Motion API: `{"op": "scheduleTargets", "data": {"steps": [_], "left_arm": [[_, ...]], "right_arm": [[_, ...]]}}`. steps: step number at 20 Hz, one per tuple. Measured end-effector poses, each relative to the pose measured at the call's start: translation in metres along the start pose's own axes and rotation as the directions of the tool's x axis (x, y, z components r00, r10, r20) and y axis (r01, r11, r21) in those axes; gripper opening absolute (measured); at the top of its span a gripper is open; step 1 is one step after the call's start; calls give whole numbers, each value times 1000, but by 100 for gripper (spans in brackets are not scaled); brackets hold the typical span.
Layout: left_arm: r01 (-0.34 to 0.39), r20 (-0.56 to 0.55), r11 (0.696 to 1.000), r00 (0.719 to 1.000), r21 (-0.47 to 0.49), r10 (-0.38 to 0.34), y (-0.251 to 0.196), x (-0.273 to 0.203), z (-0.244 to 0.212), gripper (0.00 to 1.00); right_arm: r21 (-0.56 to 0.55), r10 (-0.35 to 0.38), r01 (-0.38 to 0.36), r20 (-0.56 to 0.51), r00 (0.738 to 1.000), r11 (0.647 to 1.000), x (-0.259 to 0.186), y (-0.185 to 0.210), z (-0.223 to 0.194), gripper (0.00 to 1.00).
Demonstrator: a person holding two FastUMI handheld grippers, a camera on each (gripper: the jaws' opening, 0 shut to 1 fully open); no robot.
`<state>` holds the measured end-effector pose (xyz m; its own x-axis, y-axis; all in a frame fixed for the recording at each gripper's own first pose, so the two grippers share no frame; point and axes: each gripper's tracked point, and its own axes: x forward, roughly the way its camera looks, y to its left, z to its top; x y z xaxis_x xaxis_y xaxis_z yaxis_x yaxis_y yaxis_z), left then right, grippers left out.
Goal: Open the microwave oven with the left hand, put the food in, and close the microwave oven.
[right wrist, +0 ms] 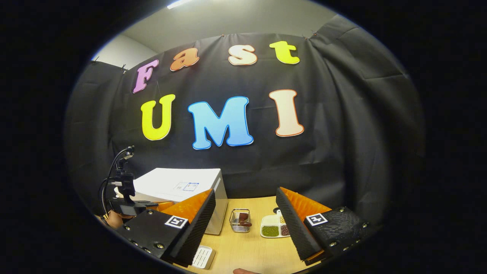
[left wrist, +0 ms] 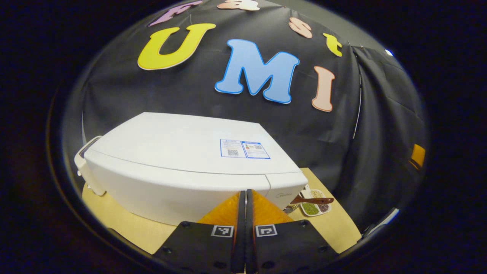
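The left gripper (left wrist: pixel 243 213) is hovering with fingers pressed together, empty, just before the white microwave oven (left wrist: pixel 182 167), which is sitting closed with its long front running sideways. The right gripper (right wrist: pixel 247 224) is waiting spread wide, farther off, facing a divided food tray (right wrist: pixel 274 226).

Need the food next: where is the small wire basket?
In the right gripper view, the small wire basket sits on the wooden table, between the white microwave and the white divided dish.
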<state>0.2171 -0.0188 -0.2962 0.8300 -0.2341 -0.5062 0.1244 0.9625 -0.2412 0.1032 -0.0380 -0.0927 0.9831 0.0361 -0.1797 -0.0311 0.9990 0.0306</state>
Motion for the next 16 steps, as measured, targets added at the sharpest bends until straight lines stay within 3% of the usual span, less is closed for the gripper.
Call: {"op": "scheduleTargets", "data": {"steps": [3,6,8,9,11,16], "left_arm": [[-35,100,996,995,78,27,5,-40,37,7],[-79,246,984,968,159,38,12,-105,88,8],[-110,333,976,942,187,42,14,-149,122,100],[-135,377,972,925,192,54,20,-187,137,92],[-141,427,975,903,173,55,18,-230,161,100],[-144,484,980,873,140,59,40,-289,183,94]], "right_arm": [[-1,-3,3,21,1000,1000,-6,16,11,97],[3,5,-6,66,998,1000,-11,35,34,97],[-1,10,-10,92,996,1000,-18,51,48,97],[-1,13,-13,99,995,1000,-19,60,53,97],[1,15,-15,105,994,1000,-26,76,61,97],[-10,-2,4,158,987,1000,-47,112,85,97]]}}
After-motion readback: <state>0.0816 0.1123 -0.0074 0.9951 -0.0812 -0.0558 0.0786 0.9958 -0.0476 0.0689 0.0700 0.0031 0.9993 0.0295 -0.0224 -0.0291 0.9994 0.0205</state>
